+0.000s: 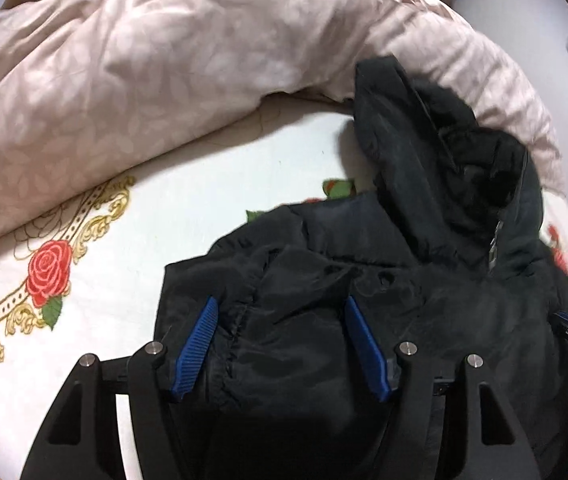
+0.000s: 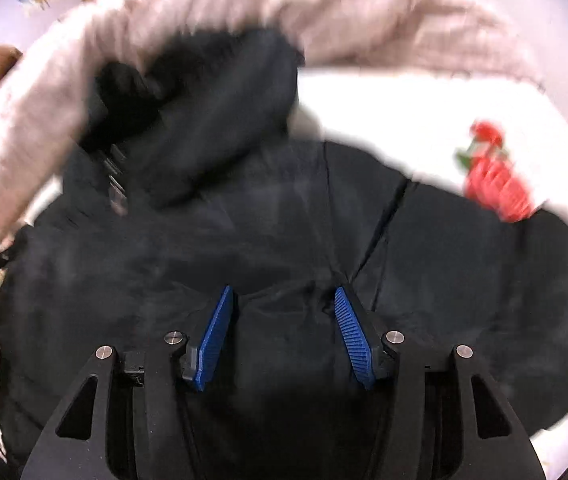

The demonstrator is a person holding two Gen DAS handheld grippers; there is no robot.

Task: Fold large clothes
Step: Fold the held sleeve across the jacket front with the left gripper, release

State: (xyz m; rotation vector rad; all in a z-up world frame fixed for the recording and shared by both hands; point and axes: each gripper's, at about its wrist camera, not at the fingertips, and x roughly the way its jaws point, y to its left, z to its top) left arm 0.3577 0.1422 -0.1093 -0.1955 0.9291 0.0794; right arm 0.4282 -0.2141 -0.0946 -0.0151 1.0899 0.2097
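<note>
- In the left wrist view, the left gripper (image 1: 281, 316) fills the bottom of the frame, its ribbed blue pads (image 1: 195, 354) set apart with a bunched fold of the black padded hooded jacket (image 1: 364, 280) between them; the cloth reaches both pads, so it appears pinched.
- In the right wrist view, the right gripper (image 2: 284, 304) sits at bottom centre, its blue pads (image 2: 213, 340) likewise apart around a raised ridge of the same black jacket (image 2: 243, 220), which seems gripped.
- The jacket lies spread over the white bed sheet printed with red roses and gold scrollwork (image 1: 83, 264), taking the lower right of the left view and most of the right view.
- Its hood (image 1: 444, 140) points toward the upper right in the left view.
- Beyond, a crumpled pale pink quilt (image 1: 163, 60) arcs across the top, touching the hood.
</note>
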